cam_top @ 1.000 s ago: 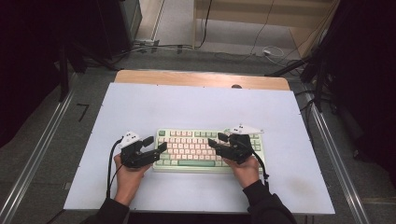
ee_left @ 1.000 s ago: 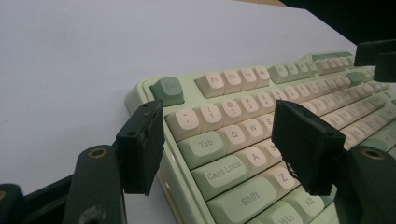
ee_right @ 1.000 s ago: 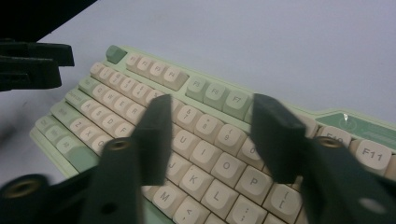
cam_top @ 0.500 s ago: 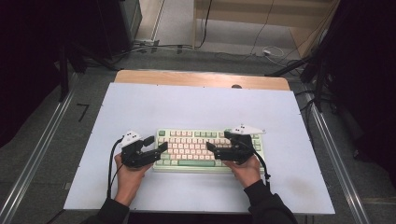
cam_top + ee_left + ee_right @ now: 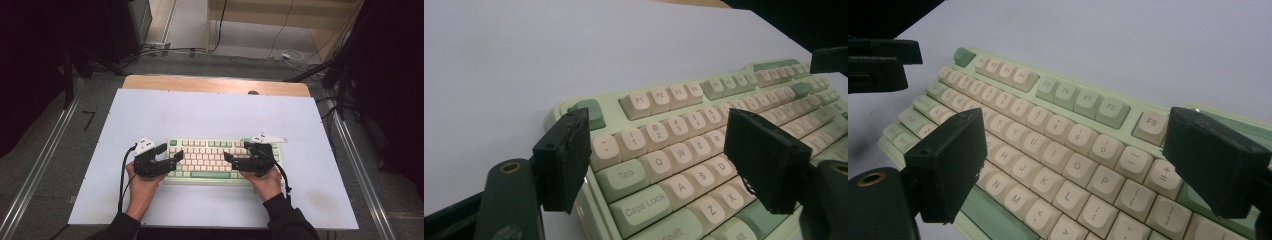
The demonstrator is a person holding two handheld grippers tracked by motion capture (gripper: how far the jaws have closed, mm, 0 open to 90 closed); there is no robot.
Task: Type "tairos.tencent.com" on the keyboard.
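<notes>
Keyboard (image 5: 222, 159), green case with cream and green keys, lies flat on the white tabletop (image 5: 210, 110), toward its near edge, long side facing the person. It looks stiff and fairly heavy, with a smooth plastic case; the keycaps could pop off, so the short end walls seem the safest places to take hold. The left gripper (image 5: 176, 156) hovers at the keyboard's 9 o'clock end, over the Tab and Caps Lock corner, its jaws having just spread wider with nothing pinched between them. The right gripper (image 5: 229, 159) hangs over the keys toward the 3 o'clock end, pointing inward, jaws spread, pressing nothing
</notes>
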